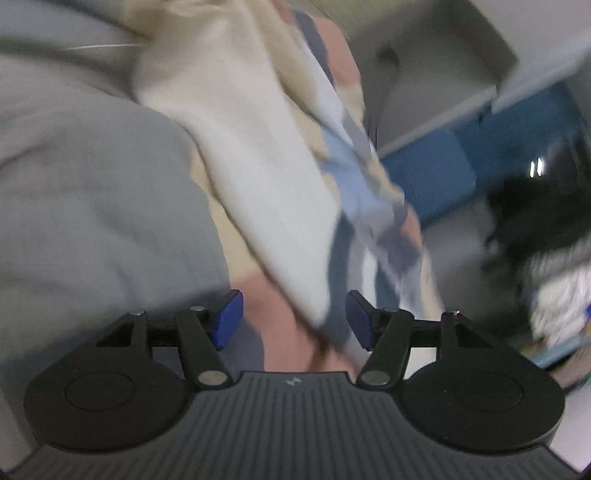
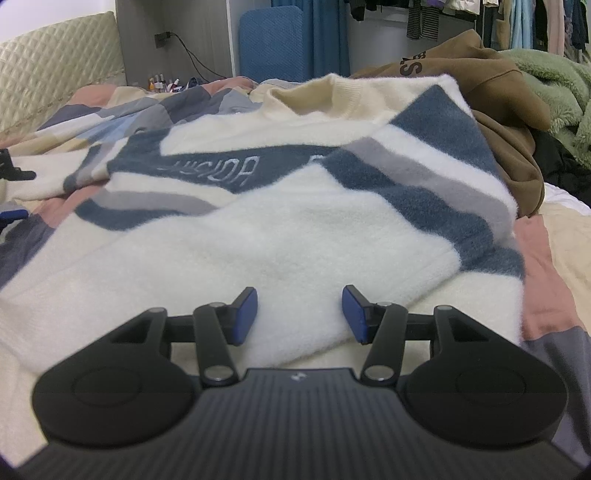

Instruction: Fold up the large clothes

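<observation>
A white fuzzy sweater (image 2: 295, 229) with blue and grey stripes lies spread on the patchwork bedspread (image 2: 554, 240), collar at the far end. My right gripper (image 2: 299, 315) hovers open just over the sweater's near hem, with nothing pinched between its blue pads. The left wrist view is blurred and tilted. In it my left gripper (image 1: 293, 319) is open above a pink patch of the bedspread (image 1: 273, 332). A white strip of cloth (image 1: 240, 147), apparently part of the sweater, runs away from it untouched. A fingertip of the left gripper (image 2: 13, 216) shows at the right wrist view's left edge.
A brown hoodie (image 2: 498, 92) and a green fleece (image 2: 554, 85) are piled at the sweater's right. Behind are a clothes rack (image 2: 517, 18), a blue panel (image 2: 273, 44), a quilted headboard (image 2: 55, 74) and small bottles (image 2: 162, 83). A grey mass (image 1: 92, 184) fills the left wrist view's left.
</observation>
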